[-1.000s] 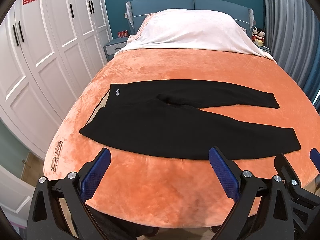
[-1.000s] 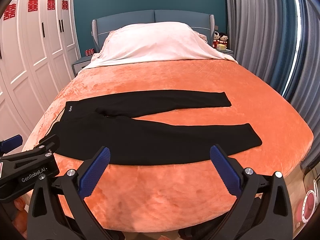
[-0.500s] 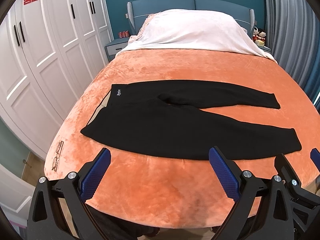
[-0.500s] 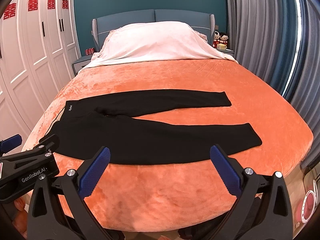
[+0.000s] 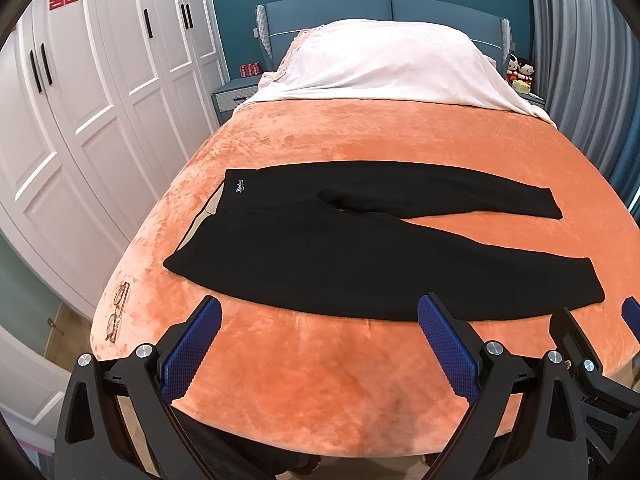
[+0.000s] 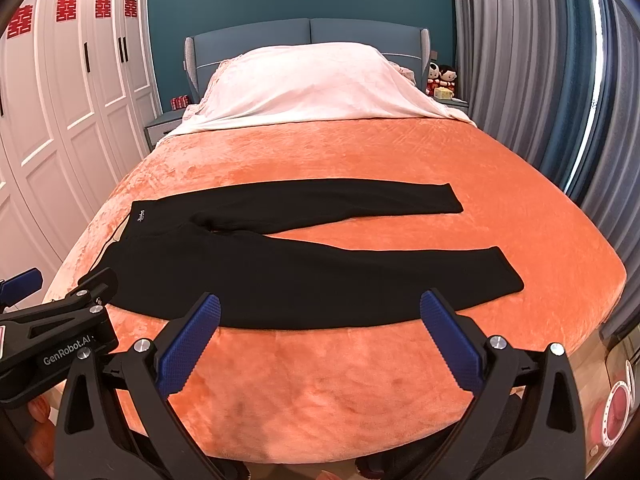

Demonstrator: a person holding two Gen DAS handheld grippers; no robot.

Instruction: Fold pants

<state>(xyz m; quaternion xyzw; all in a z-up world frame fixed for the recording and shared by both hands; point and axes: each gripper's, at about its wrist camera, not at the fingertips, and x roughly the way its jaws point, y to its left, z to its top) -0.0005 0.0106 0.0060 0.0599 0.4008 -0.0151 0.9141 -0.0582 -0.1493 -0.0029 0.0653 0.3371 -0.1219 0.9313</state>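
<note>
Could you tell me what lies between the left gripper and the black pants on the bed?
Only a bare strip of orange blanket separates the open left gripper from the near edge of the black pants, as the left wrist view shows.

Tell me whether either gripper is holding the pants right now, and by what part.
Neither. The left gripper and right gripper are open, short of the pants.

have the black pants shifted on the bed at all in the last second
No. In the right wrist view the black pants lie where they did against the orange blanket and white pillow cover, both legs spread, untouched.
</note>
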